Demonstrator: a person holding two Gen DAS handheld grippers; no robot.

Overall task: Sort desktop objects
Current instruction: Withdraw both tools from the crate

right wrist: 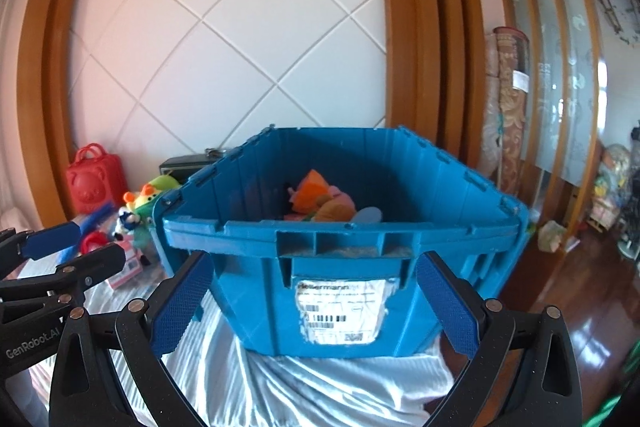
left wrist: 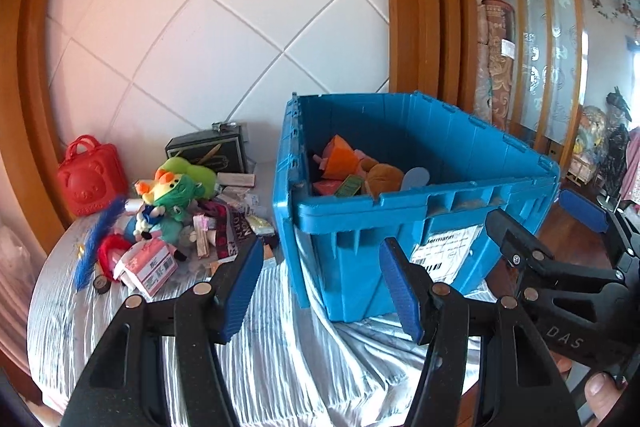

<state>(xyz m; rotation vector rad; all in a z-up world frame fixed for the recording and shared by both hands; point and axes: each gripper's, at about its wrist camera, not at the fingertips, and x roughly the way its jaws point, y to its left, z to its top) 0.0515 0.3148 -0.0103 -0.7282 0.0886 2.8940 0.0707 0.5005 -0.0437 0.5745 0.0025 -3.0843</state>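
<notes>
A blue plastic crate [left wrist: 460, 199] [right wrist: 340, 231] stands on the silver-covered table and holds an orange and brown soft toy [left wrist: 344, 159] [right wrist: 316, 195] among other items. A pile of loose objects lies left of it: a green plush toy [left wrist: 180, 187] [right wrist: 156, 187], a pink box [left wrist: 148, 267], a blue feathery stick [left wrist: 98, 239]. My left gripper [left wrist: 320, 287] is open and empty in front of the crate's left corner. My right gripper [right wrist: 316, 303] is open and empty, its fingers either side of the crate's labelled front. Each gripper shows in the other's view [left wrist: 556, 223] [right wrist: 68, 243].
A red bear-faced case [left wrist: 92, 175] [right wrist: 96, 175] stands at the table's far left against the wall. A dark box [left wrist: 208, 149] sits behind the pile. The silver cloth [left wrist: 280, 359] is wrinkled under the crate. Rolled carpets [left wrist: 496, 63] and wooden floor [right wrist: 580, 291] lie to the right.
</notes>
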